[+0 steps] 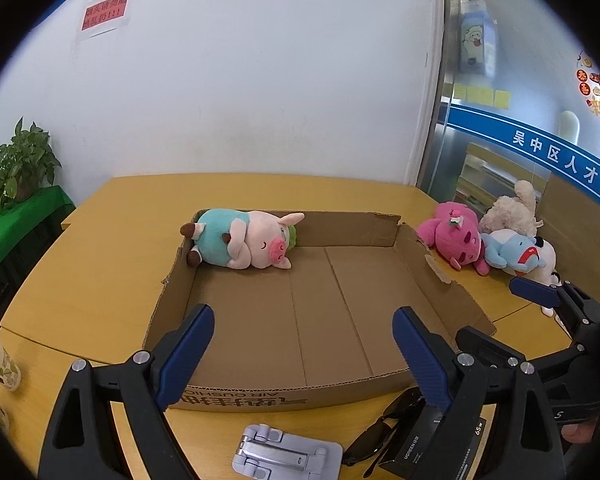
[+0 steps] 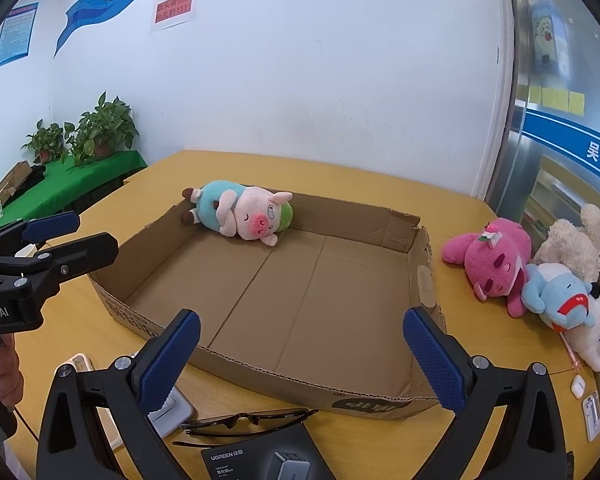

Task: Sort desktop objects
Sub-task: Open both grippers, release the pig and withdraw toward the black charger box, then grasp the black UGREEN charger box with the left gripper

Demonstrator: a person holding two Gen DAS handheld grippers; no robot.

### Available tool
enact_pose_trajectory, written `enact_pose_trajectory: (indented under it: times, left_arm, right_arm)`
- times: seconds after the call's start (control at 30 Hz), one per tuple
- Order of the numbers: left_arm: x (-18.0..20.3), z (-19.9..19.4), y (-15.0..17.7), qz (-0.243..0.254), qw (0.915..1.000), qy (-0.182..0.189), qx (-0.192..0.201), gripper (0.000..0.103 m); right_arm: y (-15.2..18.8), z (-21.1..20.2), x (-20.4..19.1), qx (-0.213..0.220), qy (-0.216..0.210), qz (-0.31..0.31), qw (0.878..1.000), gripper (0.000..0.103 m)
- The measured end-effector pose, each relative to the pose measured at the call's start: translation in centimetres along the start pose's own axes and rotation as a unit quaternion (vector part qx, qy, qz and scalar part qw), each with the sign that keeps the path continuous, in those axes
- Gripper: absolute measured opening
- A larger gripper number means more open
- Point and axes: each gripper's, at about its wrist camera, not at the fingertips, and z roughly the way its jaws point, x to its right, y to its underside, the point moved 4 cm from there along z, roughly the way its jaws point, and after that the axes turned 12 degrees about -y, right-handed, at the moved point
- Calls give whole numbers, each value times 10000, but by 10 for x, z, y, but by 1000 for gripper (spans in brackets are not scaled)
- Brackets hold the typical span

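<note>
Left hand-held gripper [image 1: 302, 346] and right hand-held gripper [image 2: 302, 354] both released, empty, low in frame over the cardboard box [image 2: 424, 276]. Pig plush [image 1: 244, 244] inside (far-left corner); pink plush [image 2: 494, 264] right, on the surface [image 2: 460, 216].

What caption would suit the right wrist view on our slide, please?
Open right gripper above a cardboard tray holding one pig plush.

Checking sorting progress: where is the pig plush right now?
The pig plush lies inside the cardboard box, in its far left corner against the back wall, apart from the other plushes on the table right of the box.
</note>
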Motion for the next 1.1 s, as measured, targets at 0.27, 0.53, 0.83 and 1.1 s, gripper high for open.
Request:
enact_pose_trajectory:
  times: [0.27,0.53,0.83,1.1]
  left_arm:
    - [13,1,11,136,9997,111,-171,92]
    - [21,1,32,38,9988,219,-426,92]
    - [25,6,47,-11,9963,420,-753,92]
    - [41,11,108,-9,9771,1143,-1794,92]
  right_arm:
    - [9,2,10,-18,-48,78,10000,103]
    - [23,-1,18,-86,-169,86,9998,103]
    - [32,-4,20,47,-621,108,9980,103]
    - [116,-2,32,-806,-2246,-52,9711,103]
